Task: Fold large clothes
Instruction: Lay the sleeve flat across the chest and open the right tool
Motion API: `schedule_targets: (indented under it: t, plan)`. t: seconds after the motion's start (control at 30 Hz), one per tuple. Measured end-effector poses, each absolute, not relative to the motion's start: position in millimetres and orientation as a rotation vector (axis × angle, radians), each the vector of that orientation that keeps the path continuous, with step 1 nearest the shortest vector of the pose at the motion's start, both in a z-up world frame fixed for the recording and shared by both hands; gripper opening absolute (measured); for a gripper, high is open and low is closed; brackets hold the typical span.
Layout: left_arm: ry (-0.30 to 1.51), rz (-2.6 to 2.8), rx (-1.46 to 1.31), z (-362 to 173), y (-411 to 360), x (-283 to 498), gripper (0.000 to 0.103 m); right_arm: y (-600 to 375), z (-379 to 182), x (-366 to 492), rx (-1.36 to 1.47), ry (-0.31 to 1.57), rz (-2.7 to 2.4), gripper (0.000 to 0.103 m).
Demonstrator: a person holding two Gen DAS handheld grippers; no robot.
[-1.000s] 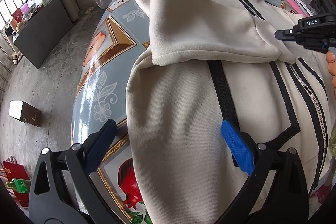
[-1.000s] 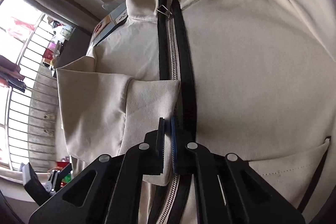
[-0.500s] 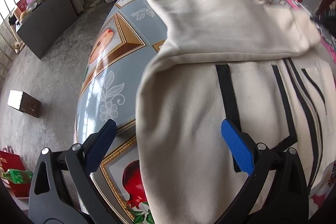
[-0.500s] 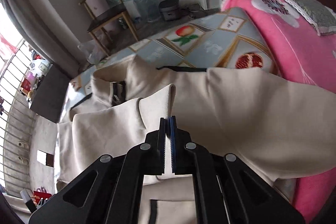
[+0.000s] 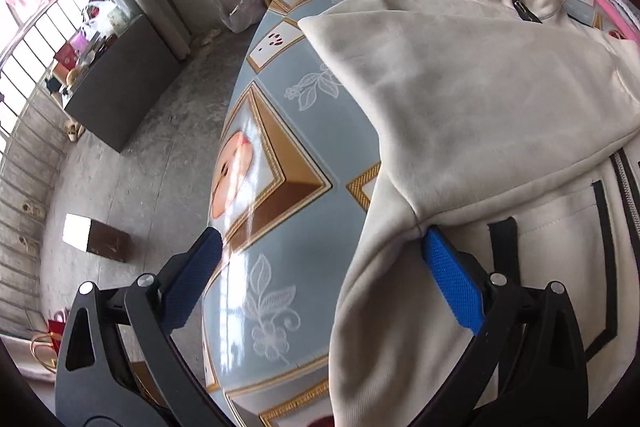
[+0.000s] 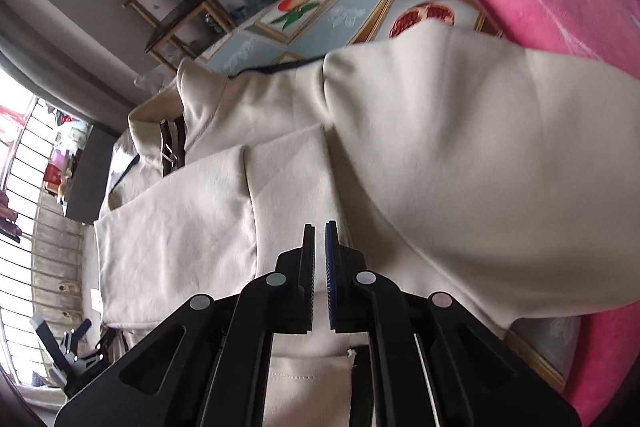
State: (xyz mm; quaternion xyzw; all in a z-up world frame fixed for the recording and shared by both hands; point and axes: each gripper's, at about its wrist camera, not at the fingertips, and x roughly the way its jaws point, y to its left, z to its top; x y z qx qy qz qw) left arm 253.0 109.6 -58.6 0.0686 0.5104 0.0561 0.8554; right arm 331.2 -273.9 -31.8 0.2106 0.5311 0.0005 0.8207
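Above the jacket (image 6: 440,147), right gripper (image 6: 319,239) tilts down, closed.

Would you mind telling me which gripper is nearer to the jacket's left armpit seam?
Left. The left gripper has one blue pad right at the armpit seam, jaws wide over the jacket edge. The right gripper is shut, above the folded sleeve.

Cream zip-front jacket (image 5: 460,99) with black trim lies front up on the patterned bench (image 5: 280,155); one sleeve (image 6: 176,227) folded across its chest.
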Motion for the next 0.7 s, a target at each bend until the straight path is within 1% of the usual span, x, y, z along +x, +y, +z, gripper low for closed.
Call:
schedule_targets:
  t: [0.23,0.37,0.57,0.7]
  plan:
    - [1.06,0.144,0.164,-57,109,254,0.097,-268,-43,332,0.405,1.167,-0.011,0.008]
    - [1.061,0.147,0.122,-58,120,253,0.097,-279,-49,324,0.47,1.167,-0.013,0.008]
    - [1.067,0.148,0.095,-58,124,249,0.097,-278,-47,316,0.457,1.157,-0.023,0.008]
    - [1.061,0.154,0.105,-49,128,233,0.097,-279,-33,309,0.443,1.117,-0.025,0.008]
